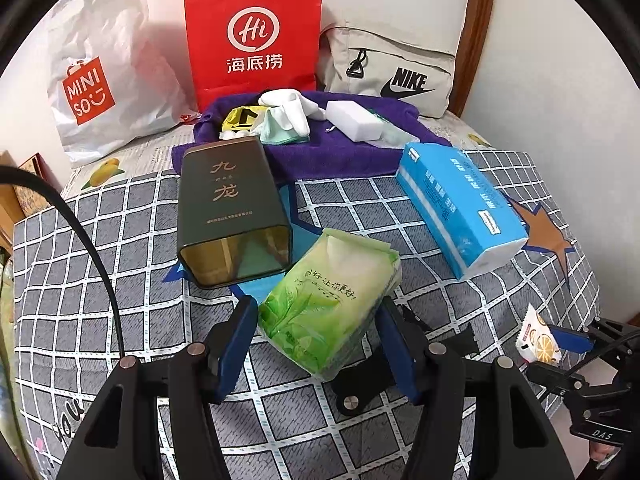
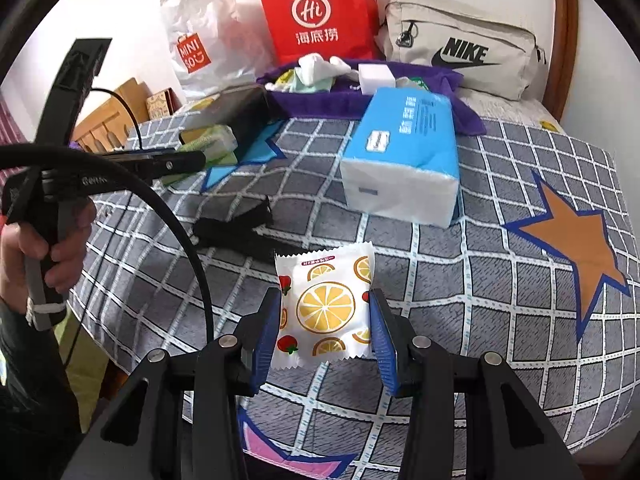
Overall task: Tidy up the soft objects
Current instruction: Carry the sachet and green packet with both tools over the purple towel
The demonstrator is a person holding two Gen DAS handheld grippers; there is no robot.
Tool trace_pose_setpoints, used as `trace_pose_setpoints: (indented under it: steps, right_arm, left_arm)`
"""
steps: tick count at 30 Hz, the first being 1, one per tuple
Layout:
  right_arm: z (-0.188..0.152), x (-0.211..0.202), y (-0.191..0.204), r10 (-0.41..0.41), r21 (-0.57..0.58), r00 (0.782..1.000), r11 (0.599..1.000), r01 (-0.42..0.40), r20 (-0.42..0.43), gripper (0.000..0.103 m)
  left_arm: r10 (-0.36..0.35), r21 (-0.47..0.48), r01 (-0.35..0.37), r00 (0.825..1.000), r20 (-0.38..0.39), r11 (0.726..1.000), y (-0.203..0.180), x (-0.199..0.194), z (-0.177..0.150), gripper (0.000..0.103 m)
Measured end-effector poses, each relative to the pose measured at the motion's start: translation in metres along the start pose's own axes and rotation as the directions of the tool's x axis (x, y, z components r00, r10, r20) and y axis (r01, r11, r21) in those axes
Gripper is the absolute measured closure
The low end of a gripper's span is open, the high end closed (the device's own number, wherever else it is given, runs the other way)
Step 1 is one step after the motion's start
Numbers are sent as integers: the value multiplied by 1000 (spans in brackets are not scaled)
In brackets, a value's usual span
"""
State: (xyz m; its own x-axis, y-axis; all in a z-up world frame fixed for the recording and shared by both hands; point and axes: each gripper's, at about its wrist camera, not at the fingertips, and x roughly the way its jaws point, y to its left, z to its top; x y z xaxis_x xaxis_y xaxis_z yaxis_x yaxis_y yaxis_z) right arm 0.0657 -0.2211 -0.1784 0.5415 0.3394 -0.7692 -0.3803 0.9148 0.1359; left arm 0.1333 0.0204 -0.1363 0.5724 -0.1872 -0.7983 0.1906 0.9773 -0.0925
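Note:
A green tissue pack (image 1: 328, 304) printed with tea leaves sits between the blue pads of my left gripper (image 1: 319, 306), which is shut on its sides; in the right wrist view the same pack (image 2: 212, 140) hangs just above the bed. My right gripper (image 2: 324, 294) is shut on a small white packet (image 2: 326, 304) printed with lemon slices, held over the checked bedspread (image 2: 500, 320). A blue tissue pack (image 1: 460, 208) lies to the right. On the purple towel (image 1: 320, 156) at the back rest a white glove (image 1: 288, 108), a white sponge (image 1: 354, 120) and a pale green cloth (image 1: 276, 130).
A dark green tin (image 1: 228, 208) lies on its side, its open mouth toward me, just left of the green pack. A black strap (image 2: 236, 224) lies on the spread. Against the wall stand a white Miniso bag (image 1: 100, 72), a red paper bag (image 1: 256, 36) and a beige Nike pouch (image 1: 396, 68).

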Motion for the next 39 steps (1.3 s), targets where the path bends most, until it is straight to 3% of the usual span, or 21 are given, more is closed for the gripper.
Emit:
trace_pose_setpoints:
  steps: [18,28,39]
  right_arm:
    - [69,-25,-3,1,8,995,1000,-2,95,60]
    - [123,-6,-18,-4,17,993,1000,2,116,60]
    - [175,20,-55,-47,94,991,995,36,126,60]
  left_arm:
    - [-15,-30,16,999,36,999,9,-15,46,44]
    - [13,-59,-10,998,55,998,28,-12,85,44]
    - [27,-91,-23,999,42,996,50,18,133,44]
